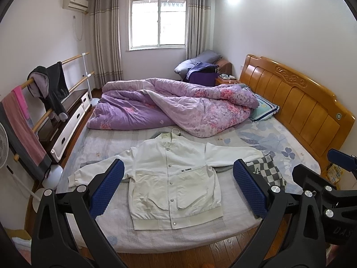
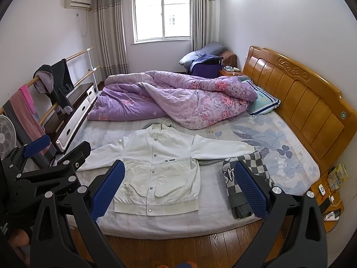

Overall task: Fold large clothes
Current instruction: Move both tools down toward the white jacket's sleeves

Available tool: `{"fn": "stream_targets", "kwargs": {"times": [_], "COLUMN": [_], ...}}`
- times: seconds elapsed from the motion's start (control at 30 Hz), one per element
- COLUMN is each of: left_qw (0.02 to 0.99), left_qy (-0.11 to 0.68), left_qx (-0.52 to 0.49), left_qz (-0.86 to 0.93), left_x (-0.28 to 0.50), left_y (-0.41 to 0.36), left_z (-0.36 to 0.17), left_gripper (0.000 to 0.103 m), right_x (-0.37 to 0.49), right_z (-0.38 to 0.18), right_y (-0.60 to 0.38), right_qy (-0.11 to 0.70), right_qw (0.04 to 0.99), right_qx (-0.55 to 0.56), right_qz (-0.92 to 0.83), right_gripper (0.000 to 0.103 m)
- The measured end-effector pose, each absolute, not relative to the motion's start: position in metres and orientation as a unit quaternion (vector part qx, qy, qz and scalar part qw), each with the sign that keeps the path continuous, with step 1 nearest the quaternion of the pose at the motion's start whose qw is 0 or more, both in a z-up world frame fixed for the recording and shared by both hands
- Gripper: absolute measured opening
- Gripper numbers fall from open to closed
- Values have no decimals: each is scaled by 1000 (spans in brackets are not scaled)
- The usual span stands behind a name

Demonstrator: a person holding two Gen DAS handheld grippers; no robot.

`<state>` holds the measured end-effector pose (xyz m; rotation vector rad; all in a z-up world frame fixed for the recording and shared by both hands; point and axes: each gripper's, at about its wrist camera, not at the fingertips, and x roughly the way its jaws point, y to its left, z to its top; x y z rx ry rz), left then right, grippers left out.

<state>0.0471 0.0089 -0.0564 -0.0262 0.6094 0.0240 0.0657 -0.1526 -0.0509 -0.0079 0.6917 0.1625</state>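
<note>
Walls: plain white, air conditioner high on the left.
Window: bright with daylight, grey striped curtains either side.
Floor: brown wood planks.
Furniture: bed with carved wooden headboard, crumpled purple floral quilt, wooden clothes rail.

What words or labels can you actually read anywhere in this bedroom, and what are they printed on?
"ALL THINGS": small black print on the chest of the white jacket.
"sm...": part of a word on the checkered garment, the rest hidden.
Air conditioner label: too small to read.
Nightstand packet: too blurred.

Black hand-held gripper frames, blue textured pads, silver screws
</note>
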Motion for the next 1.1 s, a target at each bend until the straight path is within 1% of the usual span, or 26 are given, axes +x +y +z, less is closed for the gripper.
{"fn": "stream_targets", "kwargs": {"times": [0.27,0.53,0.63,0.83,1.0,1.1], "left_qw": [945,927,913,875,839,817], "left_qy": [323,359,386,447,496,518], "left_qx": [-14,-20,-20,-73,-87,-121], "left_qz": [48,107,129,171,207,220], "left_x": [99,195,238,298,309,308], "left_y": [13,29,37,76,115,149], "left_z": [-69,-86,-99,-145,-197,-230], "left_gripper": [98,98,98,98,98,98], "right_x": [131,237,281,348,375,384], "right_z": [-68,-92,-103,-147,-200,-235], "right_y": [-148,-134,-121,-83,-42,-11], "right_qy": [357,384,405,450,501,527], "right_qw": [927,904,890,851,813,792], "right_qx": [-7,-13,-28,-64,-86,-104], "right_qz": [119,184,208,263,282,291], "right_gripper": [95,95,95,95,95,95]}}
